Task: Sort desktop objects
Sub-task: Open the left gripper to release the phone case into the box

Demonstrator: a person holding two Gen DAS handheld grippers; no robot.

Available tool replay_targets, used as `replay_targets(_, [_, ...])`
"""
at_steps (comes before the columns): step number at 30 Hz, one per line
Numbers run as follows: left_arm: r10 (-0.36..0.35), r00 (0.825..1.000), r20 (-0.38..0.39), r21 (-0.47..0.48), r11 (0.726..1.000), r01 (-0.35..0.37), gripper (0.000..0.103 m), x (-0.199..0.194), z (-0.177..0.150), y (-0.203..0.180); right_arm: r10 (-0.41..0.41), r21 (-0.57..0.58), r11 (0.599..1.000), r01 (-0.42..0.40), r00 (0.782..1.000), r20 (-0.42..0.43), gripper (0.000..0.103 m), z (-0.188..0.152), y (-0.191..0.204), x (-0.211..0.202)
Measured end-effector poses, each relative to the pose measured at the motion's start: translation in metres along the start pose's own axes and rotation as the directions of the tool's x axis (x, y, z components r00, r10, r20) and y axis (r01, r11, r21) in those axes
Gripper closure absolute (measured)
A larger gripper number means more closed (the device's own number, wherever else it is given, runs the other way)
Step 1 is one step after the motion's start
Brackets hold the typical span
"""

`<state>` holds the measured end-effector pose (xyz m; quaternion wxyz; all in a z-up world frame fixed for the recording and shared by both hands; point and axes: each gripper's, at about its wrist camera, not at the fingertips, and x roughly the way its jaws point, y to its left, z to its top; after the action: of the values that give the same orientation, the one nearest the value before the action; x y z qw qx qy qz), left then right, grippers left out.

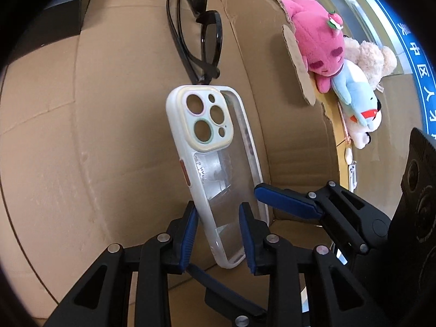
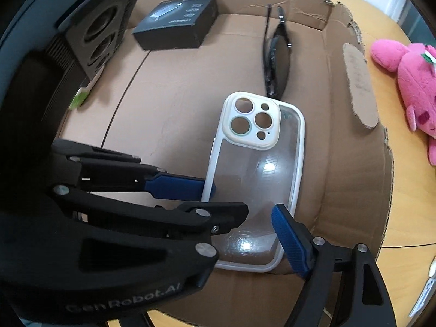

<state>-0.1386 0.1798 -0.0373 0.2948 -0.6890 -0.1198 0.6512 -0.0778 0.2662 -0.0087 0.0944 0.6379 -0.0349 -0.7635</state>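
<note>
- The case (image 1: 215,169) is held inside the open box (image 1: 109,136), camera end toward the glasses (image 1: 201,32), which lie just beyond it on the box floor.
- The left gripper (image 1: 218,234) is narrow and clamped across the case's lower end; one finger (image 1: 188,234) presses the left rim and the other sits on the clear back.
- The right gripper (image 2: 239,215) stands wide, its fingers either side of the case's lower half; one finger (image 2: 288,239) sits at the right rim. Whether the pads touch cannot be told.
- Step in hand, by judgement: setting the case down in the box beside the glasses.
- The case should be lowered flat until its rim rests on the cardboard before the left fingers are let go.
- The camera end should be kept off the glasses; they look nearly touching already, so no push forward.
- The left fingers should be opened slowly, since the clear back looks slick and the case may skid.
- The right fingers should be kept wide and drawn straight up, so the rim is not snagged.
- The black carton (image 2: 177,24) at the far wall is well apart and needs no care.
- The pink toy (image 2: 408,81) and other plush wait on the surface (image 2: 403,204) outside the box, likely still unsorted.
</note>
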Motion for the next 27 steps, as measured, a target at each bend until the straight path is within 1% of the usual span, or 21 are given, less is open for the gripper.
replay_targets(6, [-0.006, 1.000, -0.009, 0.005, 1.000, 0.006, 0.075, -0.001, -0.003, 0.001, -0.011, -0.011, 1.000, 0.011, 1.000, 0.014, 0.025, -0.002, -0.001, -0.005])
replay_targets(8, [0.004, 1.000, 0.013, 0.021, 1.000, -0.004, 0.075, -0.008, -0.007, 0.001, -0.023, -0.019, 1.000, 0.024, 0.999, 0.028, 0.025, -0.003, 0.002, -0.009])
replay_targets(10, [0.021, 0.998, 0.063, 0.055, 0.998, -0.025, 0.074, -0.024, -0.014, -0.001, -0.049, -0.041, 0.998, 0.052, 0.997, 0.057, 0.023, -0.007, 0.006, -0.017])
replay_targets(11, [0.035, 0.992, 0.125, 0.084, 0.995, -0.046, 0.074, -0.040, -0.021, -0.003, -0.057, -0.050, 0.997, 0.061, 0.995, 0.078, 0.021, -0.010, 0.008, -0.023])
replay_targets(12, [0.053, 0.983, 0.177, 0.106, 0.992, -0.073, 0.074, -0.054, -0.027, -0.004, -0.061, -0.051, 0.996, 0.067, 0.993, 0.105, 0.016, -0.015, 0.008, -0.031])
replay_targets(13, [0.076, 0.968, 0.240, 0.125, 0.986, -0.109, 0.072, -0.071, -0.036, -0.006, -0.061, -0.047, 0.997, 0.068, 0.989, 0.134, 0.012, -0.019, 0.008, -0.038])
replay_targets(14, [0.097, 0.946, 0.309, 0.143, 0.979, -0.146, 0.071, -0.088, -0.045, -0.007, -0.063, -0.046, 0.996, 0.072, 0.982, 0.178, 0.010, -0.026, 0.007, -0.048])
replay_targets(15, [0.109, 0.927, 0.358, 0.153, 0.973, -0.174, 0.071, -0.101, -0.053, -0.008, -0.070, -0.042, 0.996, 0.081, 0.976, 0.205, 0.007, -0.031, 0.006, -0.056])
replay_targets(16, [0.129, 0.897, 0.422, 0.159, 0.964, -0.213, 0.066, -0.118, -0.065, -0.008, -0.081, -0.034, 0.995, 0.092, 0.968, 0.236, 0.006, -0.036, 0.005, -0.064])
replay_targets(17, [0.151, 0.857, 0.492, 0.154, 0.954, -0.257, 0.062, -0.136, -0.079, -0.007, -0.089, -0.023, 0.995, 0.099, 0.958, 0.274, 0.006, -0.041, 0.006, -0.071])
replay_targets(18, [0.164, 0.829, 0.534, 0.146, 0.948, -0.282, 0.051, -0.148, -0.088, -0.005, -0.090, -0.010, 0.995, 0.098, 0.942, 0.322, 0.005, -0.049, 0.004, -0.083])
replay_targets(19, [0.185, 0.788, 0.586, 0.127, 0.940, -0.316, 0.042, -0.160, -0.100, -0.002, -0.093, 0.004, 0.995, 0.098, 0.930, 0.357, 0.003, -0.055, 0.004, -0.092])
replay_targets(20, [0.213, 0.739, 0.639, 0.099, 0.930, -0.354, 0.039, -0.172, -0.113, 0.002, -0.102, 0.026, 0.995, 0.100, 0.904, 0.415, 0.001, -0.064, 0.008, -0.103])
replay_targets(21, [0.244, 0.688, 0.684, 0.070, 0.916, -0.395, 0.036, -0.181, -0.126, 0.007, -0.105, 0.037, 0.994, 0.099, 0.889, 0.445, 0.000, -0.066, 0.014, -0.104])
replay_targets(22, [0.264, 0.658, 0.705, 0.052, 0.906, -0.419, 0.035, -0.186, -0.132, 0.012, -0.105, 0.042, 0.994, 0.096, 0.878, 0.468, 0.000, -0.071, 0.014, -0.110])
replay_targets(23, [0.299, 0.619, 0.727, 0.021, 0.891, -0.454, 0.035, -0.190, -0.143, 0.018, -0.099, 0.039, 0.995, 0.091, 0.870, 0.483, 0.000, -0.069, 0.018, -0.110])
replay_targets(24, [0.316, 0.601, 0.734, 0.004, 0.883, -0.469, 0.035, -0.190, -0.149, 0.021, -0.088, 0.026, 0.996, 0.086, 0.864, 0.496, 0.000, -0.072, 0.024, -0.111])
replay_targets(25, [0.331, 0.587, 0.738, -0.012, 0.878, -0.479, 0.035, -0.191, -0.155, 0.024, -0.077, 0.012, 0.997, 0.083, 0.861, 0.503, 0.000, -0.074, 0.028, -0.110])
replay_targets(27, [0.352, 0.570, 0.742, -0.036, 0.871, -0.491, 0.035, -0.191, -0.169, 0.037, -0.060, -0.012, 0.997, 0.076, 0.860, 0.506, 0.000, -0.076, 0.039, -0.107])
